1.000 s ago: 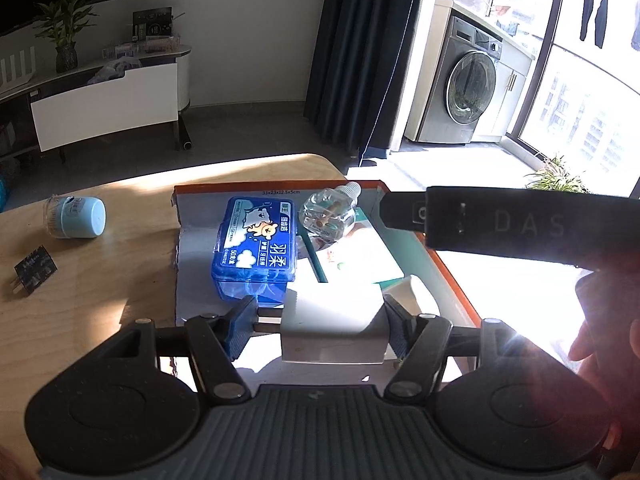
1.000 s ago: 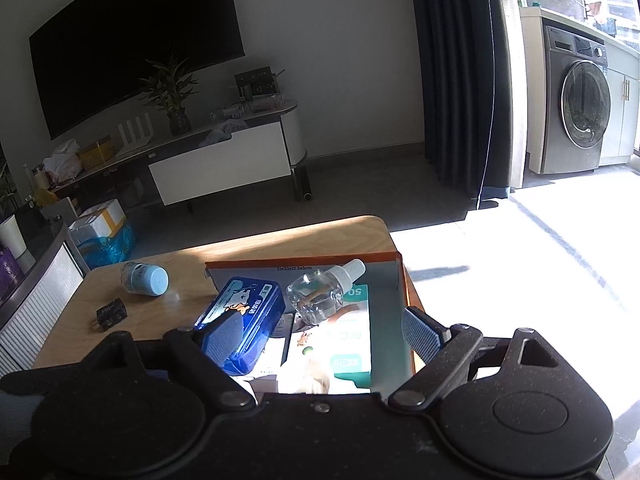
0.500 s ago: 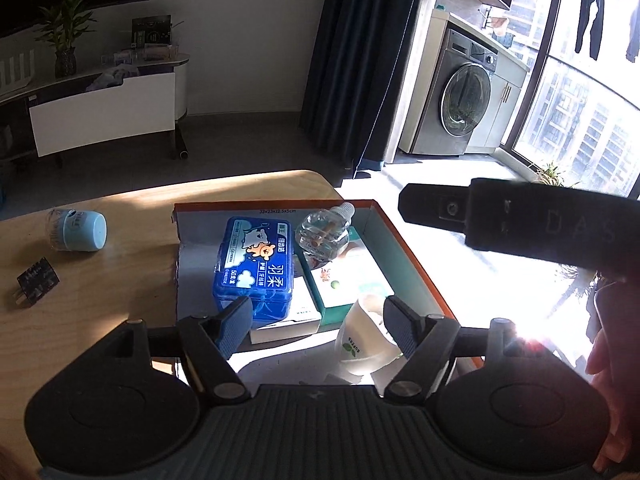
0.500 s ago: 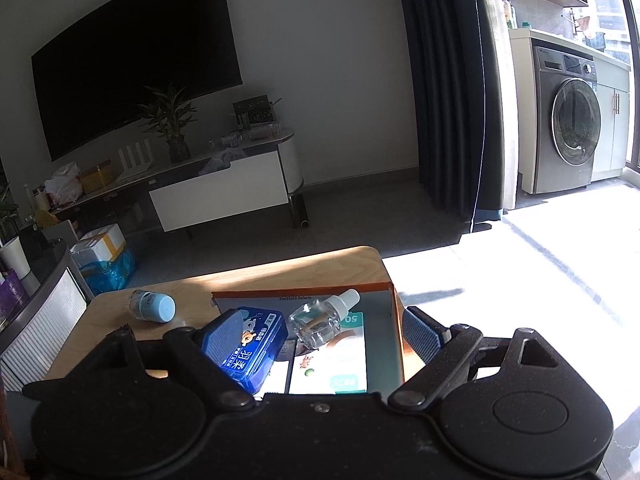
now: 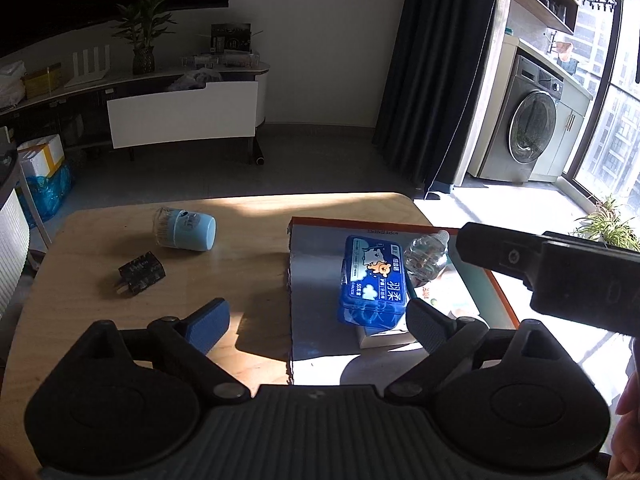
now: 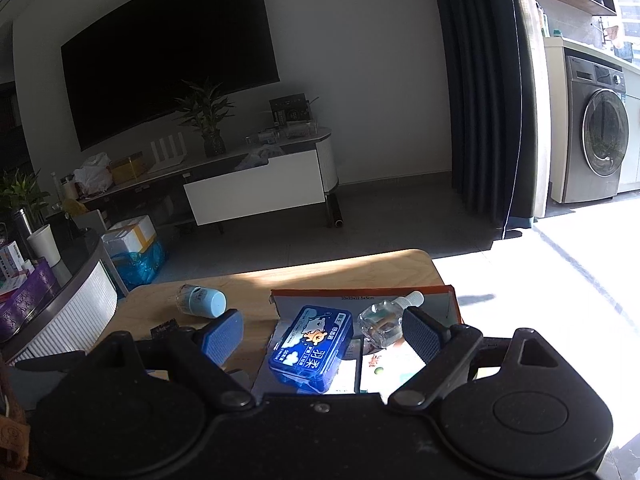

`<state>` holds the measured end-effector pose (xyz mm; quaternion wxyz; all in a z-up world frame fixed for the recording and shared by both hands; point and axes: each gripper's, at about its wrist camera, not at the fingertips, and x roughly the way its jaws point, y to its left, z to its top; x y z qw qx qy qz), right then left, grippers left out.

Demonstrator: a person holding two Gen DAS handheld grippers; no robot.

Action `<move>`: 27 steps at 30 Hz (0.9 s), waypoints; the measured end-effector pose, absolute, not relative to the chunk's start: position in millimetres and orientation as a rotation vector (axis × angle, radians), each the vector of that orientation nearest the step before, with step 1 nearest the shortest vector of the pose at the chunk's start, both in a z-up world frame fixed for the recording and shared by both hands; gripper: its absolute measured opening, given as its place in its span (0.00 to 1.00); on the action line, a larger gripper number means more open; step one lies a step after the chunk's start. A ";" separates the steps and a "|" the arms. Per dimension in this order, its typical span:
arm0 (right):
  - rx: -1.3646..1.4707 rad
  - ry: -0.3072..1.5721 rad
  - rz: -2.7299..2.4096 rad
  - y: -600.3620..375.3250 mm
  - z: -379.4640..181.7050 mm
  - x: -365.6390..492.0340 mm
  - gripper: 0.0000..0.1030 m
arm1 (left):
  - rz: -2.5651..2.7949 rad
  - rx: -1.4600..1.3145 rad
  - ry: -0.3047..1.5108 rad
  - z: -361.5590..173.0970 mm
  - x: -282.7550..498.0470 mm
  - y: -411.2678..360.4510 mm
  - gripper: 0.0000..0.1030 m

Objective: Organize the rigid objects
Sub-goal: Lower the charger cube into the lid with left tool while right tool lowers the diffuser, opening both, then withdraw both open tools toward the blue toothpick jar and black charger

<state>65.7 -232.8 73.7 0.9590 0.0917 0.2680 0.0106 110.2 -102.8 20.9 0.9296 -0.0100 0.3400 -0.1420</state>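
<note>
**Q:** What does the scene look like?

**A:** Sunlit living room, with a wooden desk [image 5: 248, 216] in front of both cameras. An orange-rimmed box [image 5: 505, 304] sits on the desk's right part. Inside it are a blue tin [image 5: 374, 280] resting on a white book [image 5: 382, 336], and a clear bottle [image 5: 426, 256] just beside the tin. Two things lie loose on the bare wood: a pale blue cup [image 5: 186, 229] on its side, and a small black plug [image 5: 141, 271] near it.

**Q:** What are the two grippers doing?

**A:** The left gripper [image 5: 316, 322] has its fingers wide apart and holds nothing. The right gripper [image 6: 324, 334] is the same, spread and empty.

**Q:** Where are the loose things relative to the left fingers?

**A:** The plug lies ahead of the left finger and off to its left. The cup is farther ahead on that side. The tin sits just ahead of the right finger, inside the box.

**Q:** How should the next pick go?

**A:** Probably the plug or the cup comes next. The left gripper would need to swing left so the thing sits between its fingers. The cup is round and on its side, so it may roll; closing across its body rather than along it looks safer. The plug is low and flat, so the fingers should come down close to the wood.
</note>
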 end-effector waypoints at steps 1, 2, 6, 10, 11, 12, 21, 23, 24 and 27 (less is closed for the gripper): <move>0.177 0.545 0.029 -227.7 74.7 66.7 0.99 | -0.280 -0.025 0.694 22.3 109.8 -98.2 0.95; 0.172 0.545 0.035 -224.1 75.5 67.3 0.99 | -0.272 -0.029 0.692 22.8 109.1 -94.6 0.96; 0.150 0.549 0.064 -206.5 76.5 72.9 0.99 | -0.236 -0.052 0.686 26.0 108.6 -77.0 0.96; 0.132 0.559 0.089 -190.4 76.0 78.2 0.99 | -0.208 -0.069 0.679 27.2 105.1 -62.1 0.97; 0.126 0.562 0.096 -185.0 75.8 79.5 0.99 | -0.200 -0.074 0.679 26.7 104.1 -57.9 0.97; 0.123 0.565 0.101 -181.4 75.1 80.7 0.99 | -0.194 -0.078 0.681 25.9 103.8 -54.8 0.97; 0.100 0.600 0.150 -155.2 67.4 90.7 0.99 | -0.118 -0.119 0.707 15.9 109.5 -19.5 0.97; 0.099 0.606 0.159 -150.3 65.5 92.8 0.99 | -0.100 -0.125 0.712 14.2 112.2 -12.6 0.97; 0.100 0.608 0.163 -148.2 64.9 93.7 0.99 | -0.093 -0.127 0.714 13.9 113.6 -10.4 0.97; 0.097 0.615 0.173 -143.1 63.5 97.4 0.99 | -0.079 -0.132 0.719 12.1 117.6 -5.3 0.97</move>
